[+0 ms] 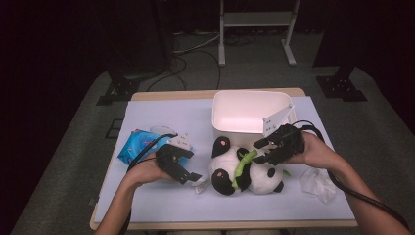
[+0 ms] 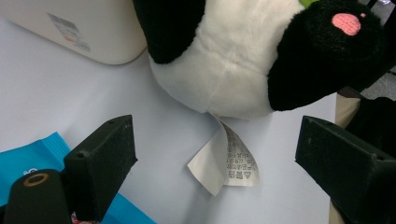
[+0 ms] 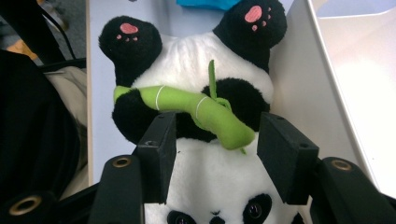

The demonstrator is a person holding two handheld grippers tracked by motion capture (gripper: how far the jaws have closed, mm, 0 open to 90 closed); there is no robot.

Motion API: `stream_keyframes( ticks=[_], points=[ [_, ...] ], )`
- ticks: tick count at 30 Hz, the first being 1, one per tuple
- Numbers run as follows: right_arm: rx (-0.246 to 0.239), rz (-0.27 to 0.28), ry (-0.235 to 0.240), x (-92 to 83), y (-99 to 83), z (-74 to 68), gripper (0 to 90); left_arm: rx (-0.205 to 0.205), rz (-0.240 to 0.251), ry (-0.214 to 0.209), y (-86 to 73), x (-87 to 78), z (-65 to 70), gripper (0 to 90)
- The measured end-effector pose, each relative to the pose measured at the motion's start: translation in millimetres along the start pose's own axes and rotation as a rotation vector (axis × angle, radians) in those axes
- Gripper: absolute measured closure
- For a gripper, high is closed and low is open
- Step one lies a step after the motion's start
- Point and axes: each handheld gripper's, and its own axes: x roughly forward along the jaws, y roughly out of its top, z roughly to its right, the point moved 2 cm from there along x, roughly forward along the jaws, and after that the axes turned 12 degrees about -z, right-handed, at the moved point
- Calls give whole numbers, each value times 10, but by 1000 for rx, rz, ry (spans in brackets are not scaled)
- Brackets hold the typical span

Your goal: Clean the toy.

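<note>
A black-and-white plush panda [image 1: 266, 177] lies on its back on the pale blue table cover, hugging a green bamboo stick [image 1: 241, 167]. My right gripper [image 1: 259, 149] hovers over its chest, open. In the right gripper view the jaws [image 3: 219, 128] straddle the bamboo's [image 3: 187, 105] end and the panda's [image 3: 187, 60] upper body, with gaps on both sides. My left gripper [image 1: 188, 176] rests just left of the panda, open wide. In the left gripper view the panda's [image 2: 233, 60] white sewn-in label [image 2: 233, 163] lies on the table between that gripper's jaws [image 2: 217, 140], untouched.
A white plastic bin [image 1: 249, 115] stands right behind the panda, its wall [image 3: 303, 79] close to my right jaw. A blue packet [image 1: 134, 144] lies under and left of my left hand. A crumpled white tissue [image 1: 318, 183] sits at the right, near the front edge.
</note>
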Motion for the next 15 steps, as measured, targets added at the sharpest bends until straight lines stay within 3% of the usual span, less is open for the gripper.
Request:
stream_keyframes(
  ticks=[15],
  points=[
    [3, -9, 3, 60, 0, 40, 439, -19, 7, 3, -60, -6, -2, 113]
  ],
)
